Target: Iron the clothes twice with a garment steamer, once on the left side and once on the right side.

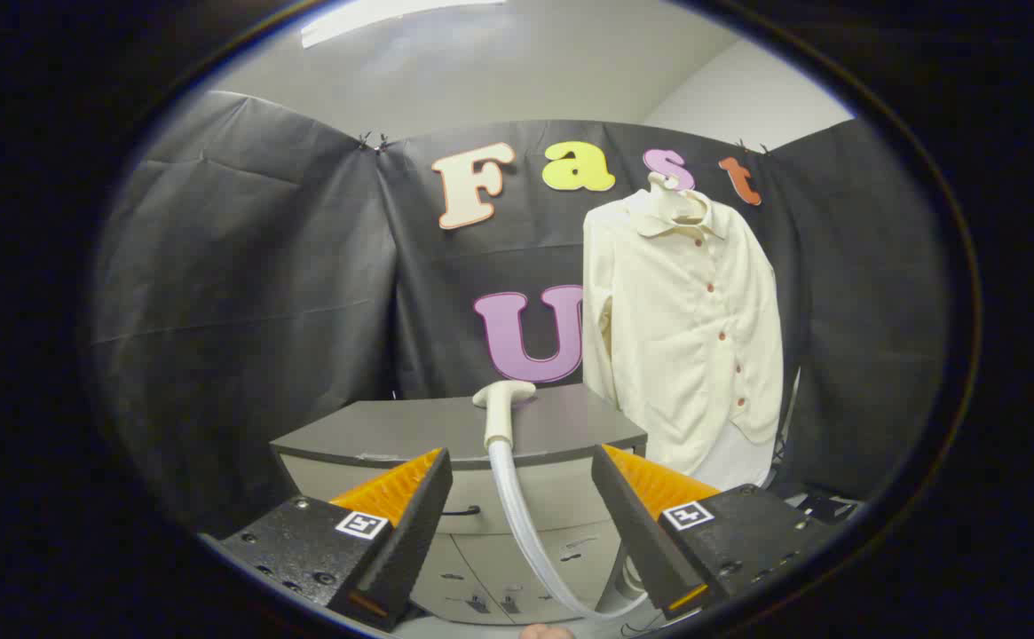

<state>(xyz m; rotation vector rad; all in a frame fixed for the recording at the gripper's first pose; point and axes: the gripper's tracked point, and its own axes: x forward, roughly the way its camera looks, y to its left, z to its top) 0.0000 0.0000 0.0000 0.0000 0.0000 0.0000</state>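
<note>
Garment steamer [501, 410] lies on the counter [392, 435] beyond the wide, empty jaws; its trailing hose [525, 532] could snag or drag the head off.

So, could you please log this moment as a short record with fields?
gripper: jaws open, empty
steamer head: lying on the cabinet top, beyond the jaws
hose: runs down from the head, between the jaws
shirt: cream, buttoned, on a hanger beside the cabinet
cabinet: grey, ahead of the jaws
task state: steamer not yet picked up
</note>
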